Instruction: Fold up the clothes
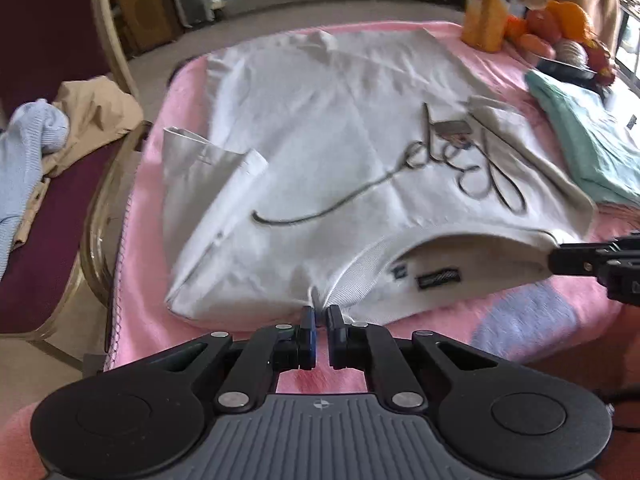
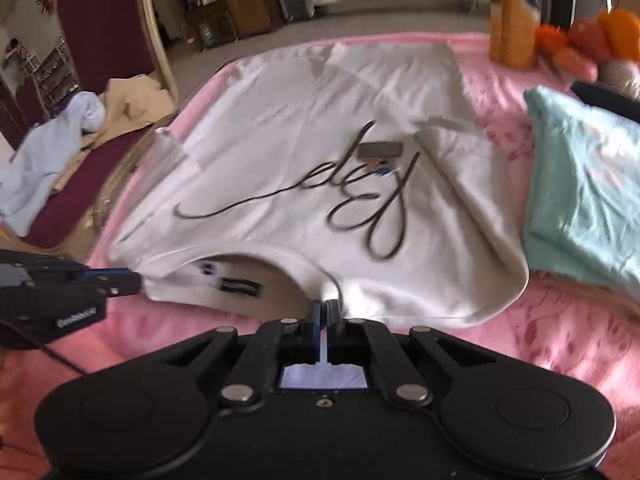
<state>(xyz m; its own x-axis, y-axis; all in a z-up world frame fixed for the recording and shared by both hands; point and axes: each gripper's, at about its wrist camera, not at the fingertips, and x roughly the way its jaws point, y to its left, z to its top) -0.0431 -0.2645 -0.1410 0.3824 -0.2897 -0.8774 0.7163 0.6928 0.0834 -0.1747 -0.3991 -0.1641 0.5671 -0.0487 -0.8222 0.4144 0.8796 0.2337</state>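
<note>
A white T-shirt (image 1: 320, 132) with looping dark script across its chest lies spread on a pink blanket (image 1: 152, 280) that covers the tabletop. Both sleeves are folded in over the body, and the neck opening faces the cameras, with small dark labels showing inside the collar.

The left hand-held gripper (image 1: 319, 314) has its jaws pressed together on the shoulder edge of the T-shirt, just left of the collar, and the fabric bunches into a small peak at the fingertips. The right hand-held gripper (image 2: 327, 307) pinches the opposite shoulder edge in the same way, at the right end of the collar, with cloth gathered between its closed jaws. Each gripper shows at the edge of the other's view, near the collar.

To the right of the T-shirt a folded teal garment (image 2: 584, 184) lies on the blanket, its edge just beside the shirt. Beyond it at the far corner stand an orange bottle (image 1: 484, 20) and a bowl of fruit (image 1: 560, 36). To the left, a maroon chair (image 1: 48, 208) holds a light blue garment (image 1: 28, 148) and a tan one (image 1: 96, 112), both crumpled.
</note>
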